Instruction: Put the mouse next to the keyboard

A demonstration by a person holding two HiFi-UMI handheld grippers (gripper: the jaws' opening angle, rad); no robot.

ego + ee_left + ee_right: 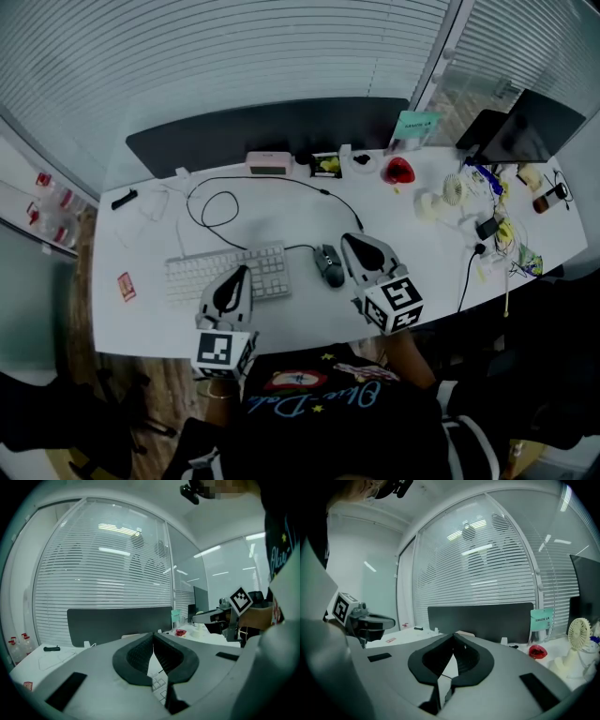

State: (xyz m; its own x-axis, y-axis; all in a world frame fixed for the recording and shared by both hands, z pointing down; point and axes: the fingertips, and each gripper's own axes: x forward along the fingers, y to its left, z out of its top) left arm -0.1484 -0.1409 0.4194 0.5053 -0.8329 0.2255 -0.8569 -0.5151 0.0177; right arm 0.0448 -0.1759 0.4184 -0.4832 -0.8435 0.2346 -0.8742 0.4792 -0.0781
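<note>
One mouse [329,265] is lying just right of the one keyboard [228,273], mid-frame on the counter [300,314], with bare surface running down to its lower edge. Two tongs are hovering there, the left tongs [246,271] and the right tongs [348,241], both pressed together on nothing. Only the head view is showing the mouse, while the right gripper view is showing a fan [580,630].

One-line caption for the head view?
Mouse sits beside the keyboard; left hand-held gripper and right hand-held gripper hover shut, empty.
</note>
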